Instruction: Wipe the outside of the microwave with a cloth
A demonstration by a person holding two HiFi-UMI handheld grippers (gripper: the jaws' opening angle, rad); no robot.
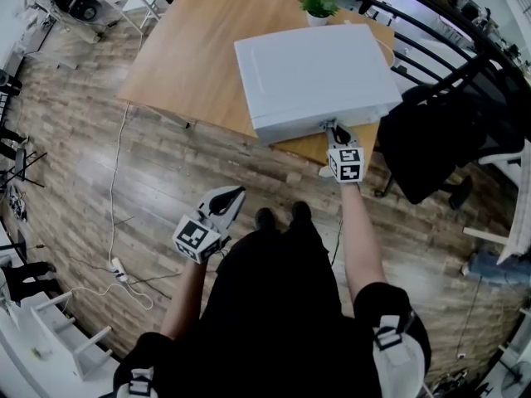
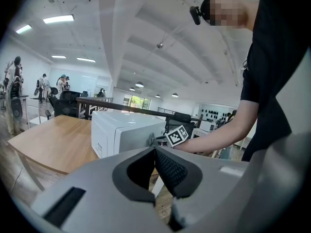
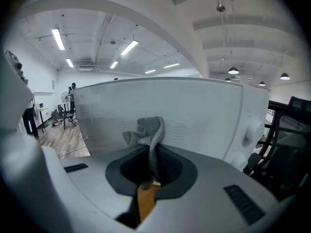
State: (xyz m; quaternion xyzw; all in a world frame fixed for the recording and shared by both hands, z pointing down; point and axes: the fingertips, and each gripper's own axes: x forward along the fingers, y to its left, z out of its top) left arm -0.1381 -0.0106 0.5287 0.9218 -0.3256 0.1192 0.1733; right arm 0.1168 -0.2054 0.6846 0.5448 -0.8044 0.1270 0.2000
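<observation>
- The right tongs [image 3: 150,153] are clamped on a grey cloth [image 3: 146,130]. It runs down between the two jaws and bunches up just past their tips.
- Straight ahead of the right tongs is the white microwave [image 3: 194,110]. The bunched cloth lies against its dotted door window. The knobs are off to the right of these tongs.
- In the head view the right tongs [image 1: 334,131] point at the near front face of the microwave [image 1: 315,77], with their tips at its lower edge.
- The microwave stands on a wooden surface [image 1: 199,48], which stretches away beyond and to the left of the right tongs.
- The left tongs [image 2: 154,152] are closed, pad against pad, with nothing between them.
- In the head view the left tongs [image 1: 230,195] hang low over the wooden floor [image 1: 83,156], well apart from the microwave and to the left of the right tongs.
- From the left tongs, the microwave [image 2: 121,130] is ahead and a little left, and the right tongs [image 2: 156,141] are at its front.
- A small green plant [image 1: 319,7] stands on the surface, beyond the microwave as seen from the right tongs.
- A black chair [image 1: 431,139] is just to the right of the right tongs.
</observation>
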